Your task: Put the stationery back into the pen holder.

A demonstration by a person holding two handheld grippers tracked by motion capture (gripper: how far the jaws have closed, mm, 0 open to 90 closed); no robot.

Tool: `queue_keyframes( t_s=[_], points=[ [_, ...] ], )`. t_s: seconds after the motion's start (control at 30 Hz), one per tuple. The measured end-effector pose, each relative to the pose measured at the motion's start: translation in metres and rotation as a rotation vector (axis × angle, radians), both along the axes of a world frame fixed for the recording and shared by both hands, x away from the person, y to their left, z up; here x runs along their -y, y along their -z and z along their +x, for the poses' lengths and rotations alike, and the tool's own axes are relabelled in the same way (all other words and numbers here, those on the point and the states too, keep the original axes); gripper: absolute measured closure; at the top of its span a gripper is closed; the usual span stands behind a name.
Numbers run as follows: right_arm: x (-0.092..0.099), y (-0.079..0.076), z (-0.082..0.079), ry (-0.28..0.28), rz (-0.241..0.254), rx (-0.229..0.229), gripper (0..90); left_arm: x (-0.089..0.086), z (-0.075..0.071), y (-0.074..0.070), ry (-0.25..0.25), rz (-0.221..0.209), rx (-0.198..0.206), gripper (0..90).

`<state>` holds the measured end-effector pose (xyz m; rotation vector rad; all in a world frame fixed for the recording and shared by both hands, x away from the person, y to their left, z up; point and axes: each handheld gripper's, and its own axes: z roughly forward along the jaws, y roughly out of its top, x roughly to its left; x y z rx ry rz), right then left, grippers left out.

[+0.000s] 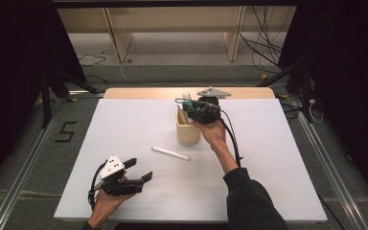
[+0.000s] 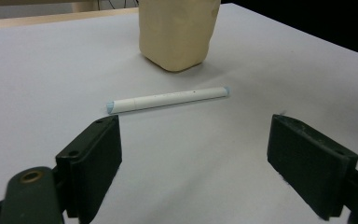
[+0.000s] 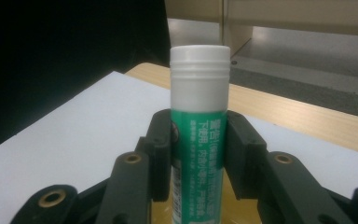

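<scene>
A white sheet [image 1: 139,124] covers the table in front of me, with a strip of pale wood [image 1: 139,92] showing along its far edge and grey floor with loose cables beyond. At about one o'clock from the middle of the sheet stands a beige holder [image 1: 188,132], and my right gripper [image 1: 188,106] hangs just over its mouth, at the holder's twelve o'clock. Its jaws are clamped on a glue stick [image 3: 198,121] with a green label and a white cap; in the right gripper view the stick stands upright between the two black pads, the cap rising clear above them and the lower end dropping toward the holder's opening, though I cannot tell whether it touches the rim. My left gripper [image 1: 141,171] sits low at roughly seven o'clock on the sheet, well apart from the holder, its jaws spread wide with nothing between them. In the left gripper view a white marker [image 2: 168,99] with pale blue ends lies flat on the sheet at twelve o'clock from those jaws, between them and the holder, touching neither.
</scene>
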<state>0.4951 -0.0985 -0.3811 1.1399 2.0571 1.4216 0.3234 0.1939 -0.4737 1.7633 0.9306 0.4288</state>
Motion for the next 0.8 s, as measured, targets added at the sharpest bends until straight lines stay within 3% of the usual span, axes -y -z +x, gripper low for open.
queue_keyframes(
  t_s=[0.27,0.8],
  points=[
    [-0.002,0.005,0.007,0.009,0.018,-0.026,65.8,0.0,0.0,0.001,-0.007,-0.007,0.002,17.6],
    [-0.012,0.019,0.013,0.014,-0.035,-0.064,65.7,0.001,0.0,0.002,-0.001,0.0,-0.002,17.5]
  ],
)
